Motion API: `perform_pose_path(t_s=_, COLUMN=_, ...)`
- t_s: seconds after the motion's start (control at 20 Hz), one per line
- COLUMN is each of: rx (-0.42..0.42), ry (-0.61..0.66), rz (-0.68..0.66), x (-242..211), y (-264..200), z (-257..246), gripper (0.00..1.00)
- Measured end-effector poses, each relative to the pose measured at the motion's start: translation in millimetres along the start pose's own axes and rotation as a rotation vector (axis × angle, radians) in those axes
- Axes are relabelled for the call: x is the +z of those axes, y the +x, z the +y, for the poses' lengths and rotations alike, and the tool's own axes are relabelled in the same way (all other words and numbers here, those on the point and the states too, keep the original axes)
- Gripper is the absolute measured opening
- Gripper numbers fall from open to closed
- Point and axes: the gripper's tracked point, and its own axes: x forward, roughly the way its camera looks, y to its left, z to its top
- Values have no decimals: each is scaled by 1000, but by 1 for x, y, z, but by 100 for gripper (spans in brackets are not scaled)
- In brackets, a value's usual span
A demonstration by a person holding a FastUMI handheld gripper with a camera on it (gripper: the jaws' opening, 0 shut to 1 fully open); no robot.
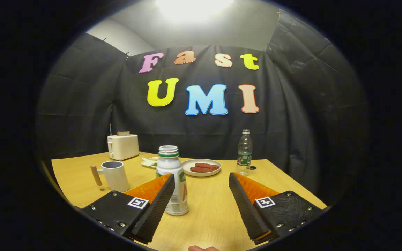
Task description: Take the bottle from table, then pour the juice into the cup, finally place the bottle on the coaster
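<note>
A white juice bottle [172,174] with a green neck ring and no cap stands upright on the wooden table [211,212]. It is right by the tip of my left finger [159,204], which covers its lower left side. My gripper [201,177] is open, its fingers wide apart, and the bottle stands at the left side of the gap, touching neither pad that I can see. A white cup [115,175] with a wooden handle stands to the left, beyond the left finger.
At the back of the table are a cream toaster [122,146], a small white dish [150,162], a plate of sausages [201,167] and a clear water bottle [244,151] with a small dark disc [253,167] beside it. A fingertip of a hand [202,248] shows below the fingers.
</note>
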Motion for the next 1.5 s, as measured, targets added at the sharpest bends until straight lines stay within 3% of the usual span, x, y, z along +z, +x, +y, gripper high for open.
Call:
perform_pose_path(t_s=0.65, rx=-23, ry=48, rz=44, x=-30, y=54, z=53, gripper=96)
perform_pose_path(t_s=1.4, rx=-133, ry=24, rz=34, x=-35, y=93, z=51, gripper=96)
perform_pose_path(t_s=1.45, rx=-149, ry=24, rz=42, x=-38, y=95, z=48, gripper=95)
perform_pose_path(t_s=1.5, rx=-148, ry=31, rz=41, x=-36, y=95, z=48, gripper=84)
